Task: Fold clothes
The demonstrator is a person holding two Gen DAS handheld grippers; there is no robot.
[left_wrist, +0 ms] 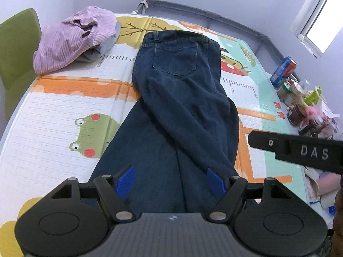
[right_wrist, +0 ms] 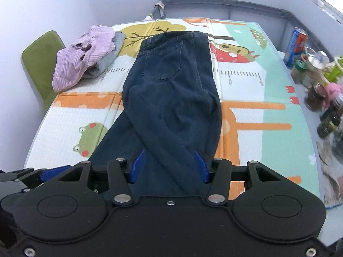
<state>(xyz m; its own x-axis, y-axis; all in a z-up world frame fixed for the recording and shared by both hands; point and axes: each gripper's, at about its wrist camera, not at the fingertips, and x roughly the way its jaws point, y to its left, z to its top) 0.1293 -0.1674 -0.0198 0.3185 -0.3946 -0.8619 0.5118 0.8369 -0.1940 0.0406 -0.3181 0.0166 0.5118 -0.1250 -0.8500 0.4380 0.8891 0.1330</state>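
Dark blue jeans (left_wrist: 178,90) lie lengthwise on the cartoon play mat (left_wrist: 53,111), waistband at the far end, folded in half so one back pocket faces up. The upper leg crosses diagonally over the lower one. My left gripper (left_wrist: 171,182) hovers open over the leg ends near the front edge, blue pads wide apart, nothing between them. In the right wrist view the same jeans (right_wrist: 171,90) stretch away, and my right gripper (right_wrist: 169,167) is open above the crossed legs. The right gripper's black body (left_wrist: 300,150) shows at the right of the left view.
A crumpled pink striped garment (left_wrist: 72,40) on grey clothing sits at the mat's far left. A green chair (left_wrist: 17,49) stands beyond the left edge. A soda can (right_wrist: 294,47), jars and bottles (right_wrist: 317,98) crowd the right edge. A grey rail (right_wrist: 225,2) runs along the back.
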